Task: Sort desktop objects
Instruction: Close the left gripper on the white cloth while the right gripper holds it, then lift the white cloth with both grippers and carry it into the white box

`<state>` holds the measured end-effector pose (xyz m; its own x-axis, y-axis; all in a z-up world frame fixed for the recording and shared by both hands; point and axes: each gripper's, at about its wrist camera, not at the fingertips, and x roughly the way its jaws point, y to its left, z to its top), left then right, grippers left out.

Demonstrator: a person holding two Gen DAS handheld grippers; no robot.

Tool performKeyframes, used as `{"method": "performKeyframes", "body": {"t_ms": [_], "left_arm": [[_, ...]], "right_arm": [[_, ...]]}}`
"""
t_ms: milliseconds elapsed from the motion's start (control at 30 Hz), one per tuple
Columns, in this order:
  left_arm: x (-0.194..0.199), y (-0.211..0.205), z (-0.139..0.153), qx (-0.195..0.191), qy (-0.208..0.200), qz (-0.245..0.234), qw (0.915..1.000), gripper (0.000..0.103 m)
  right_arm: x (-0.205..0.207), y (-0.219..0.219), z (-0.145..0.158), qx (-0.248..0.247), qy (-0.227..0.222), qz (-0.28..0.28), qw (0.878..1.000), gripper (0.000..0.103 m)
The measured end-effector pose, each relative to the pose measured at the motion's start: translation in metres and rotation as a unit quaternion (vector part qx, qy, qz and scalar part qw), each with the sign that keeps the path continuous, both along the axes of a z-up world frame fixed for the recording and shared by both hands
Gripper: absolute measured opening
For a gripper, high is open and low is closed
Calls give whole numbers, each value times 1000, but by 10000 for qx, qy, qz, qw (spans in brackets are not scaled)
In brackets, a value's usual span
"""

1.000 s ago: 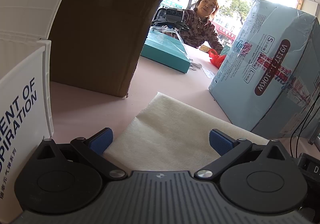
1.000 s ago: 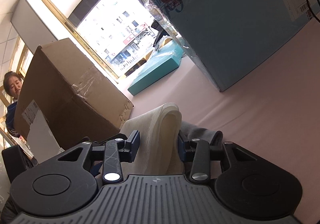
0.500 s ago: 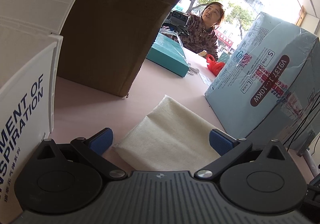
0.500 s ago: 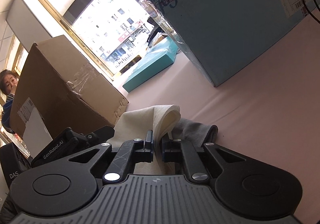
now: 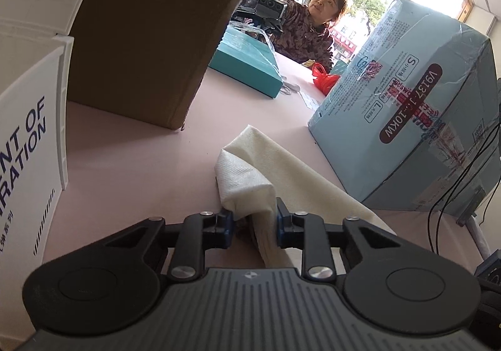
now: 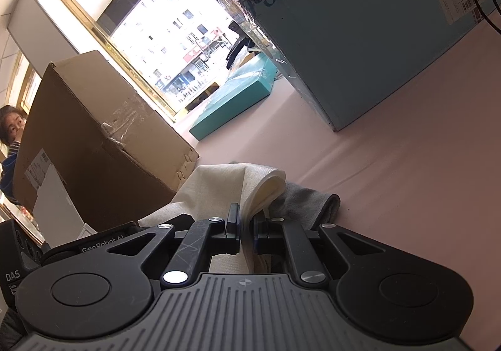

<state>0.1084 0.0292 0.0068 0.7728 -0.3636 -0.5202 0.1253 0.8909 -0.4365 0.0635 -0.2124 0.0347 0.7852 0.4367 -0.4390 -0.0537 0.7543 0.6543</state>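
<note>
A cream-white cloth lies on the pink table, with one corner folded up into a bunch. My left gripper is shut on that bunched edge, its blue pads pressing both sides. In the right wrist view the same cloth rises between the fingers of my right gripper, which is shut on another folded edge. A grey cloth lies under it just to the right. The left gripper's black body shows at the lower left of the right wrist view.
A big brown cardboard box stands left of the cloth, and a white printed box is at the near left. A large light-blue carton stands to the right with black cables. A teal flat box, a red bag and a person are at the far side.
My left gripper has gone from wide open to shut on a lifted fold of the cream cloth. My right gripper closed tighter on its own edge, and the cloth has bunched up.
</note>
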Motion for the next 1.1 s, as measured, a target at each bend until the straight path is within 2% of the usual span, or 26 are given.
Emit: {"method": "performKeyframes", "body": {"t_ms": [200, 367, 533, 900, 1100], "left_arm": [[-7, -4, 6, 190, -194, 58, 9996, 18], [-9, -13, 8, 619, -261, -26, 9977, 19], [-8, -7, 9, 424, -284, 26, 9987, 19], [-23, -11, 22, 678, -815, 123, 9943, 19], [-31, -8, 29, 562, -1026, 234, 9929, 19]], "right_arm": [[-1, 0, 1, 26, -14, 0, 10000, 7], [-2, 3, 3, -154, -76, 22, 9998, 10], [-4, 6, 6, -292, -171, 44, 9994, 10], [-10, 9, 13, -354, -465, 42, 9983, 11], [-16, 11, 22, -421, -796, 43, 9959, 11]]}}
